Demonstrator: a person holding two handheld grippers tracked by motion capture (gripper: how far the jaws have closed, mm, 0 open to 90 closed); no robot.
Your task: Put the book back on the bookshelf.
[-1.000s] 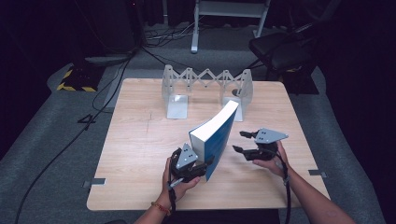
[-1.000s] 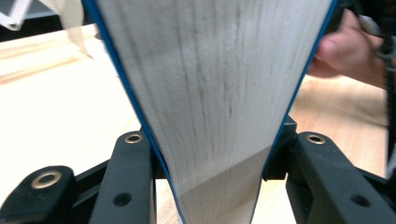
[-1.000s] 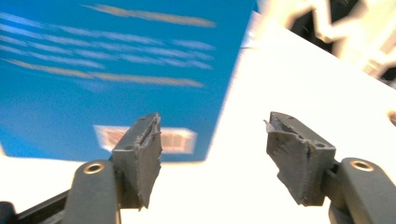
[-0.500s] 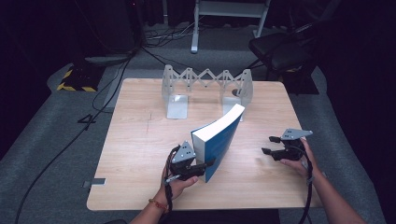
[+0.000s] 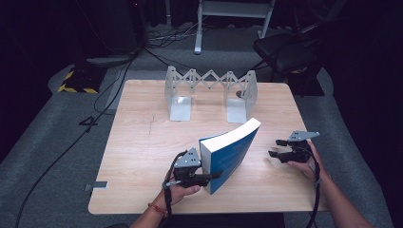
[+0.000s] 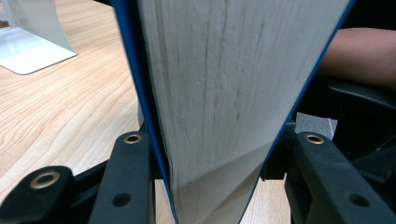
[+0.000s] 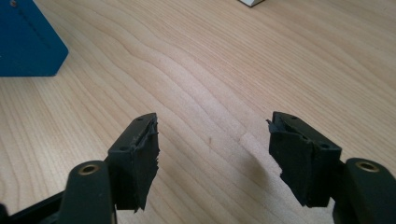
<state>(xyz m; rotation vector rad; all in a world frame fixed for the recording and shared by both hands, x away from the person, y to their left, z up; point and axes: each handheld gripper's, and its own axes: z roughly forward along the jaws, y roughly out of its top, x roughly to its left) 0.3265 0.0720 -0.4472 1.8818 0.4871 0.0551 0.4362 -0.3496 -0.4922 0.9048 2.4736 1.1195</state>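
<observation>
A thick book [image 5: 230,154] with a blue cover stands tilted on its lower edge on the wooden table [image 5: 142,142]. My left gripper [image 5: 209,176] is shut on the book's near bottom corner. In the left gripper view the pale page block [image 6: 224,93] rises between the two jaws, which press on both covers. My right gripper [image 5: 276,147] hovers low over the table to the right of the book, apart from it. Its jaws have just been opening and stand open with nothing between them [image 7: 212,135]. A corner of the blue book [image 7: 25,42] lies beyond the right gripper's left jaw.
A grey metal expanding book rack [image 5: 209,80] with two upright end plates stands at the table's far middle; one base plate [image 6: 32,51] is visible past the left jaw. A dark chair [image 5: 280,52] and cables [image 5: 119,80] lie on the floor beyond the table.
My right gripper has drawn away from the book to the right and sunk toward the table. The book has leaned further to the right, and my left gripper has kept its hold.
</observation>
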